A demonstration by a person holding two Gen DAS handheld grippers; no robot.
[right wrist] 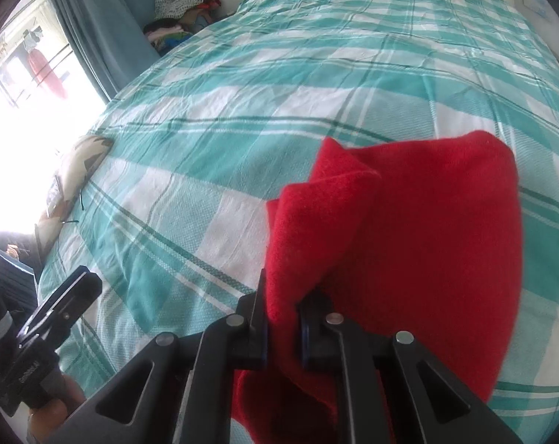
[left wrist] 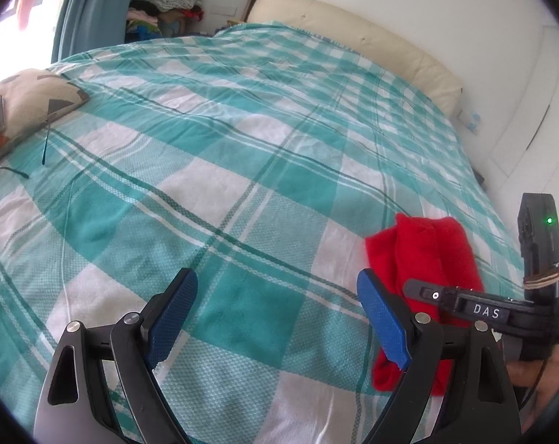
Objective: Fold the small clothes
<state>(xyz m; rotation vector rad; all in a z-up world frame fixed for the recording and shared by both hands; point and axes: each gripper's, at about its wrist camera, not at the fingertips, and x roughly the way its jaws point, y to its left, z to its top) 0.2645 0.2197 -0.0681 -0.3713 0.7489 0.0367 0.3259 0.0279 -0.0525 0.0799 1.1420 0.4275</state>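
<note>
A small red garment point(right wrist: 409, 229) lies folded over on the teal-and-white checked bedspread point(right wrist: 242, 111). My right gripper point(right wrist: 283, 318) is shut on the garment's near left edge, which bunches up between the fingers. In the left wrist view the red garment point(left wrist: 423, 251) sits at the right, with the right gripper's body point(left wrist: 501, 310) over its near part. My left gripper point(left wrist: 275, 307) is open and empty, hovering over the bedspread point(left wrist: 205, 148) to the left of the garment.
A patterned cushion point(left wrist: 17, 107) lies at the bed's left edge, and it also shows in the right wrist view point(right wrist: 80, 170). A cream headboard pad point(left wrist: 353, 37) runs along the far side. A clothes pile point(left wrist: 172, 0) sits by the teal curtain point(left wrist: 94, 3).
</note>
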